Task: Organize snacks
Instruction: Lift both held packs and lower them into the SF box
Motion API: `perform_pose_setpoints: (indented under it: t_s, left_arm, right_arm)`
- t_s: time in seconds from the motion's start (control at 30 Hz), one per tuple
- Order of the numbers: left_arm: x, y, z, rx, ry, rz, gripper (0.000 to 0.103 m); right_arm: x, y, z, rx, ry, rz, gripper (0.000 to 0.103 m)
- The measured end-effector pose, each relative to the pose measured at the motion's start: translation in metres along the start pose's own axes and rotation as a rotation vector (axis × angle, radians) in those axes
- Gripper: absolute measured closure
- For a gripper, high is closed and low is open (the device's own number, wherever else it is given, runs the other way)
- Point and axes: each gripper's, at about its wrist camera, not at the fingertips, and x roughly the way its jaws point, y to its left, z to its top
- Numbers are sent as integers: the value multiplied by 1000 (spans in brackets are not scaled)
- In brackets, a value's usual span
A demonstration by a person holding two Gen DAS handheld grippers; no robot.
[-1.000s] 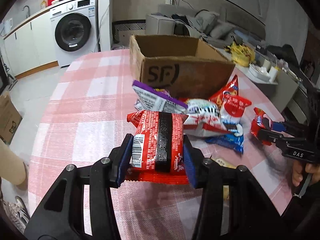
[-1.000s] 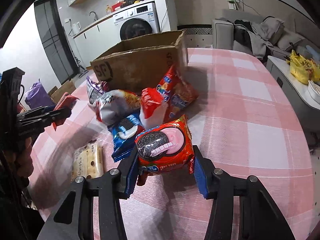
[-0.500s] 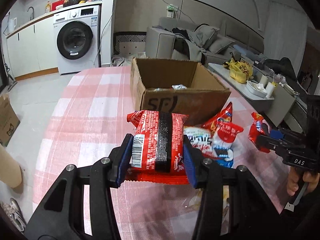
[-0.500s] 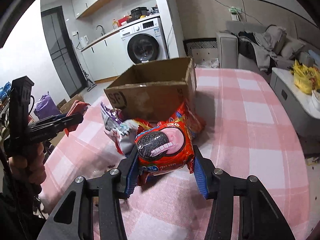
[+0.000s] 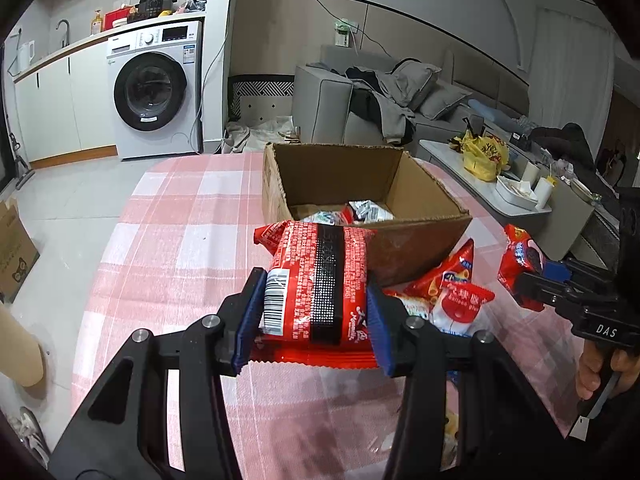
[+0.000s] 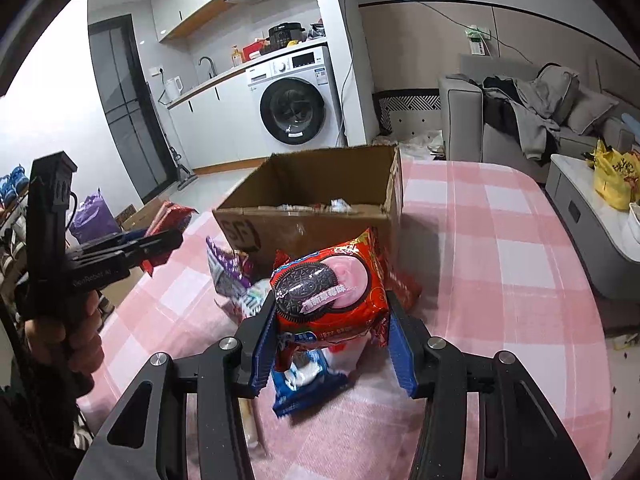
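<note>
My left gripper (image 5: 314, 320) is shut on a red snack packet with a black stripe (image 5: 318, 280), held above the table in front of the cardboard box (image 5: 416, 240). My right gripper (image 6: 332, 340) is shut on a red Oreo packet (image 6: 328, 292), held above the snack pile. The right gripper also shows in the left wrist view (image 5: 532, 280) with its Oreo packet (image 5: 518, 256). The left gripper shows in the right wrist view (image 6: 160, 246). The open box (image 6: 312, 220) holds a few packets inside.
Loose packets lie on the pink checked tablecloth (image 5: 180, 248) in front of the box: red ones (image 5: 456, 280), a blue one (image 6: 304, 380), a purple one (image 6: 224, 268). A washing machine (image 5: 154, 88), sofa (image 5: 360, 96) and coffee table (image 5: 500, 176) stand beyond.
Both grippers have risen with their packets and now look down into the box. The snack pile has dropped lower in both views.
</note>
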Motion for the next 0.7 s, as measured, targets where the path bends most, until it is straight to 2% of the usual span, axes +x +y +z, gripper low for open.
perform_pose_setpoints:
  t_s: [0.7]
  left_arm:
    - [40, -6, 41, 21, -23, -17, 59]
  right_arm:
    - [22, -10, 52, 16, -28, -20, 53]
